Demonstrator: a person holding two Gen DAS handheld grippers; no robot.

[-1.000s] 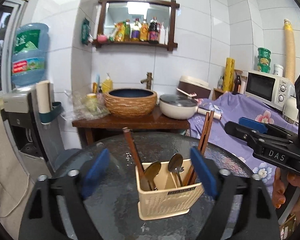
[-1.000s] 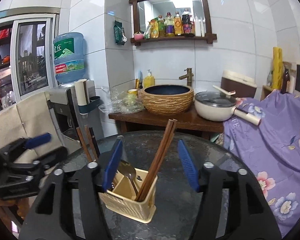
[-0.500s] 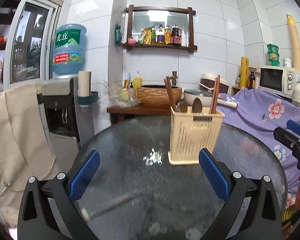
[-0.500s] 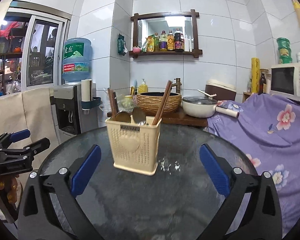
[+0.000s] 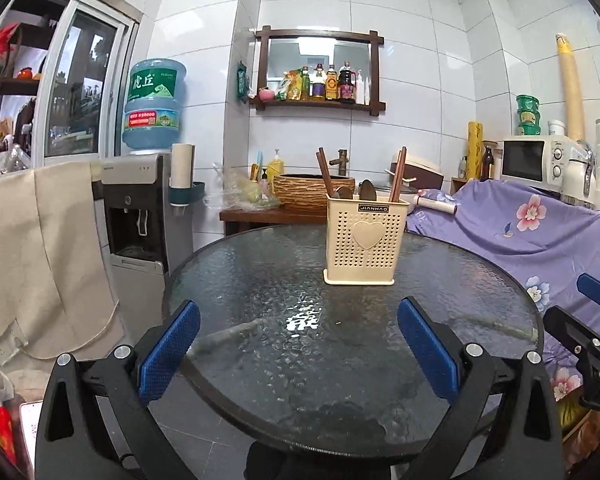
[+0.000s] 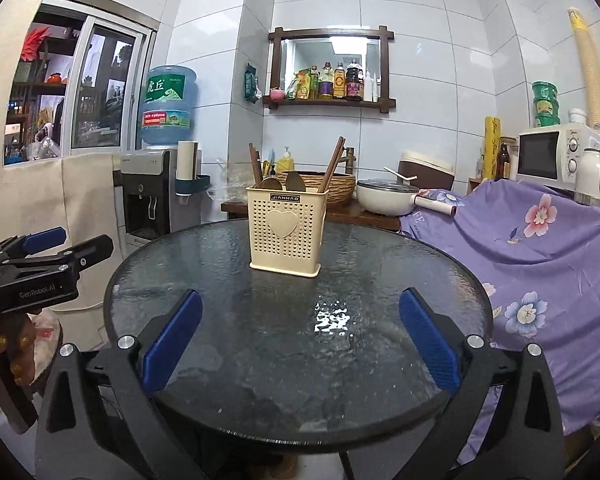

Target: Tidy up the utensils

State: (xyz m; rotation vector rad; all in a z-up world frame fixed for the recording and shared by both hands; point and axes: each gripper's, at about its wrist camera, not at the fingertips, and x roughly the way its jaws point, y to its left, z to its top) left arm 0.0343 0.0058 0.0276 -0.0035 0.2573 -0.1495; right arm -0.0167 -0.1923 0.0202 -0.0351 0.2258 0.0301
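At the left, the left gripper (image 5: 298, 350), black with blue ribbed pads, hangs over the near edge of the round dark textured-glass table (image 5: 260, 360), its jaws spread wide with nothing between them. Toward the far side of the tabletop stands the cream perforated plastic utensil caddy with a heart emblem (image 5: 362, 240), holding brown wooden chopsticks (image 5: 325, 172) and two metal spoons (image 5: 367, 190). At the right, the right gripper (image 6: 300, 344) likewise gapes empty
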